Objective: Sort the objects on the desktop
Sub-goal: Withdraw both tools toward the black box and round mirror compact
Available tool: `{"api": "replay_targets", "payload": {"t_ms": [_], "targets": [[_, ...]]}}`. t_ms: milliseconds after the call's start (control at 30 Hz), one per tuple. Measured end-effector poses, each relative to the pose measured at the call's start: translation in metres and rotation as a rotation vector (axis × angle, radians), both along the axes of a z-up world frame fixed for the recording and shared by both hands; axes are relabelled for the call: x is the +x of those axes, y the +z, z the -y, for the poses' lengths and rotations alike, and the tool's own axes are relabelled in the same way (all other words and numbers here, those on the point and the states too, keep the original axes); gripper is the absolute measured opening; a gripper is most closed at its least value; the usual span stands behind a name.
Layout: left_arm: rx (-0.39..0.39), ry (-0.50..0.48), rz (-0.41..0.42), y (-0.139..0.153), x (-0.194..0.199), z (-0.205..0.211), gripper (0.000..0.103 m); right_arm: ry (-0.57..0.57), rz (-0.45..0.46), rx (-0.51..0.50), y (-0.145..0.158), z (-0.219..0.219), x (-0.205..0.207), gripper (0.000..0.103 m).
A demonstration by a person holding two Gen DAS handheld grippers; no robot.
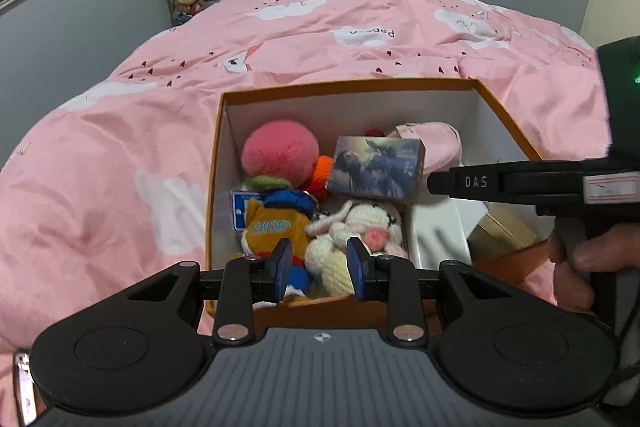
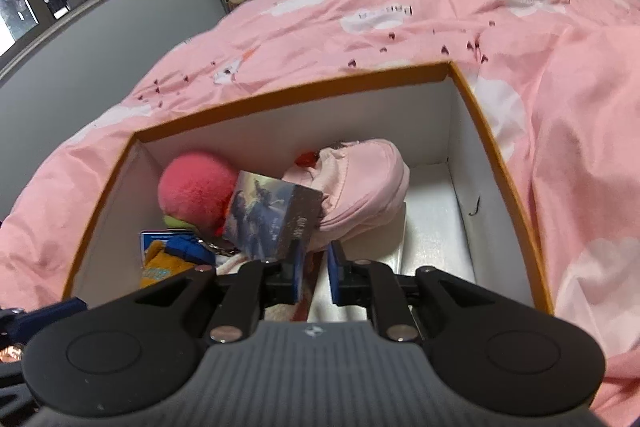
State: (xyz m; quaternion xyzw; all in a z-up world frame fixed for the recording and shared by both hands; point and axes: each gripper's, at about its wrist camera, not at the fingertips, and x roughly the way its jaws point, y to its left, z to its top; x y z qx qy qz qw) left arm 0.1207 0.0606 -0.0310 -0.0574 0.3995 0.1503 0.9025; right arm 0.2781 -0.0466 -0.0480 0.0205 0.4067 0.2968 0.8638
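Left gripper [image 1: 318,267], nearest the lens in the left wrist view, hangs above the near rim of the orange box [image 1: 344,85]; its blue pads stand a little apart with nothing between them.

Box contents as seen from the left wrist:
- pink pompom [image 1: 280,151] at 11 o'clock from the box centre
- picture box [image 1: 376,167], a small printed carton, at centre, lying tilted on the other items
- pink cloth item [image 1: 436,143] at 1 o'clock
- brown plush with blue cap [image 1: 276,223] at 7 o'clock
- white crocheted toy [image 1: 360,231] at 6 o'clock
- a plain cardboard piece [image 1: 500,231] at 4 o'clock

Right gripper [image 2: 316,267]: jaws narrowly parted and closing. The picture box [image 2: 272,215] sits at 11 o'clock from the fingertips, just beyond the left pad; whether that pad touches it cannot be told. Nothing is clamped between the pads.

Progress assessment: several items already lie inside the box, and the pink bedspread [image 1: 120,155] around it shows no loose objects, so sorting appears well advanced. The picture box appears placed rather than held. Objects outside both views cannot be ruled out
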Motion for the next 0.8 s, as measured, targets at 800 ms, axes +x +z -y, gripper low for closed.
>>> {"api": "replay_targets", "payload": {"t_ms": [800], "targets": [[-0.051,-0.129,0.007,0.01,-0.055,0.022,0.034,-0.022,0.153,-0.033,0.023,0.059,-0.109,0.042]]}}
